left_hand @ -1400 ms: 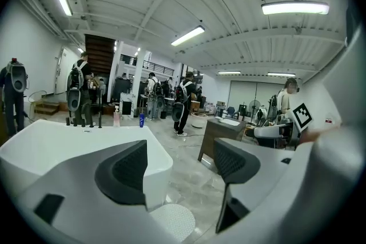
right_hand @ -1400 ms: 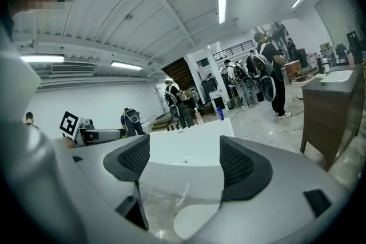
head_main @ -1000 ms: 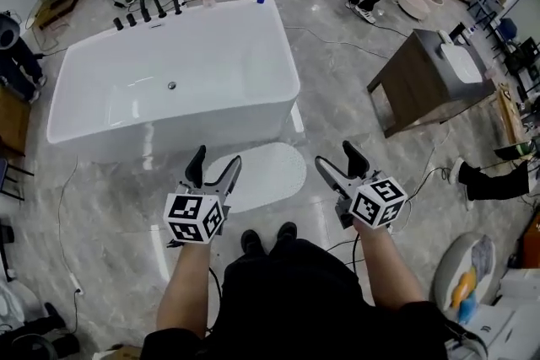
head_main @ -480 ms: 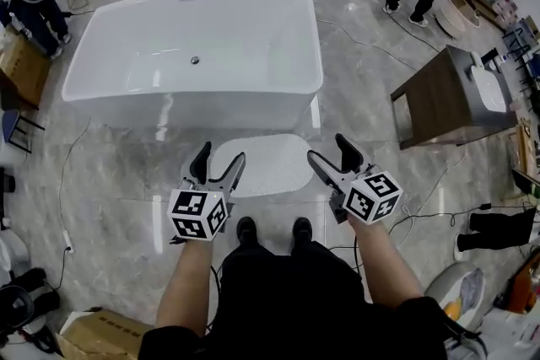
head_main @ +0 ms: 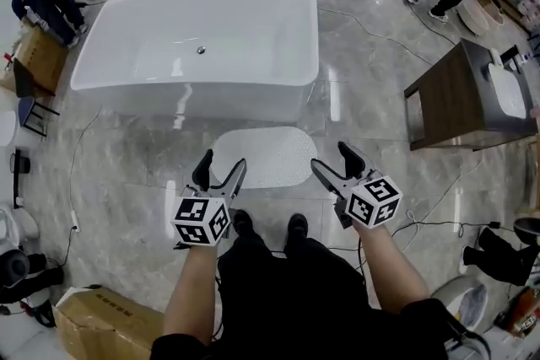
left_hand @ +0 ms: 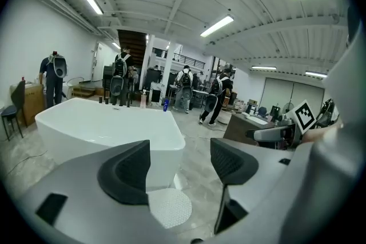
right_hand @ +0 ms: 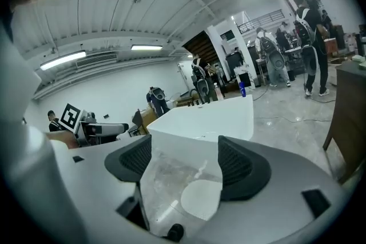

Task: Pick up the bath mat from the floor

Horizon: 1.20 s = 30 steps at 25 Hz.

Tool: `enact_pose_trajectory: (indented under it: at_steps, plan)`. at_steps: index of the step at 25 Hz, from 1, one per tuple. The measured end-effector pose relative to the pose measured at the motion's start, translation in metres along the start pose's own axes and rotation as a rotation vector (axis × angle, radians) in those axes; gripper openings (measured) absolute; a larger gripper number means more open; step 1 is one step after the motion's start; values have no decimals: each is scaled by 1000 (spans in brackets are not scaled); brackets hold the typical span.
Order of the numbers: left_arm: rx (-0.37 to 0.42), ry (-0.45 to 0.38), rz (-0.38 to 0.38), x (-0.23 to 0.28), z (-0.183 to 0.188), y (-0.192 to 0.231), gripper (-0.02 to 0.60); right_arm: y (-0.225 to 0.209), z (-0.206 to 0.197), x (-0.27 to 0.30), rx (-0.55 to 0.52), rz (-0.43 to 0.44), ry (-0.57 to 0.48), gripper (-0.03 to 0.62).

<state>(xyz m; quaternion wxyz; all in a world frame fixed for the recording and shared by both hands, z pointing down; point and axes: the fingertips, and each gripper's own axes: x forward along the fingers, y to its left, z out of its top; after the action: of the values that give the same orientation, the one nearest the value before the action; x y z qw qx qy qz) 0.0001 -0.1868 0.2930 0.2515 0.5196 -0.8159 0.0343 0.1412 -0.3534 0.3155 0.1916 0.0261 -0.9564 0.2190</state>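
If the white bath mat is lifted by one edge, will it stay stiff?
The bath mat lies thin and flat, so it probably droops, and seems light. On the glossy floor it may slide when pushed.

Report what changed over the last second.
The person turned to face the bath mat squarely, so the left hand-held gripper and right hand-held gripper now flank it; the right one's jaws closed slightly, nothing between them. Nothing was grasped. Unchanged: both open, mat flat on the floor by the bathtub.
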Motion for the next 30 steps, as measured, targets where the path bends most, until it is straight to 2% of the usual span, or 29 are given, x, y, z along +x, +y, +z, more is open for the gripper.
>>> enact_pose_trajectory:
  at_steps: [9, 13, 22, 30]
  plan:
    - [-81, 68, 70, 8, -57, 25, 344, -10, -47, 32, 35, 37, 106, 360]
    - [-116, 95, 90, 14, -97, 46, 344, -12, -80, 51, 30, 45, 176, 364]
    - [-188, 116, 123, 63, -171, 92, 327, -31, -140, 121, -5, 60, 280, 371]
    - [-208, 164, 128, 95, -245, 124, 324, -50, -202, 174, -12, 67, 324, 373]
